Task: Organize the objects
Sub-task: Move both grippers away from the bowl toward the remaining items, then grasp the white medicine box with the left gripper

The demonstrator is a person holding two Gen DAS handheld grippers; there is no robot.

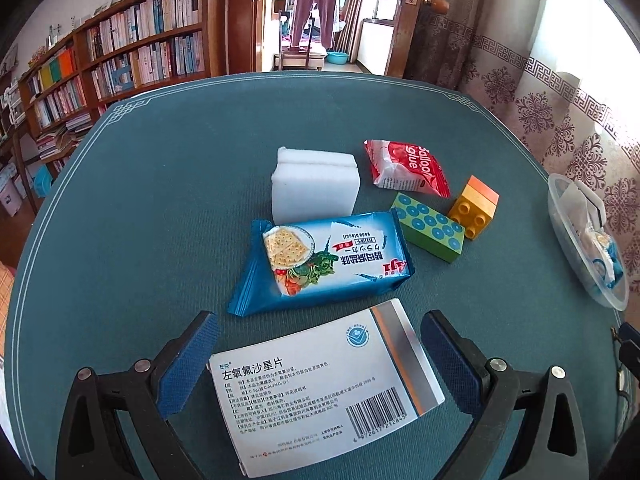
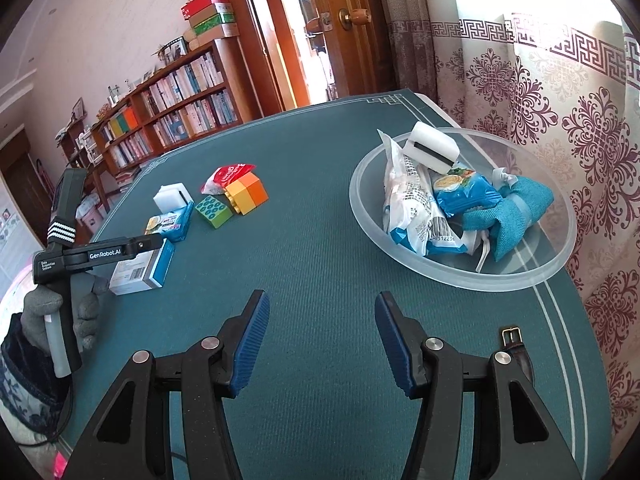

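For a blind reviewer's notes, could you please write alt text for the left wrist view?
The open left gripper straddles a white medicine box lying flat on a teal table, pads not touching it. Beyond lie a blue cracker packet, a white sponge, a red sachet and two toy blocks.

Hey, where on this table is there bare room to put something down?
The widest bare cloth lies between the green block and the clear bowl, running down to the right tongs. The far strip behind the white sponge is also free. The cluster around the cracker pack and medicine box is crowded.
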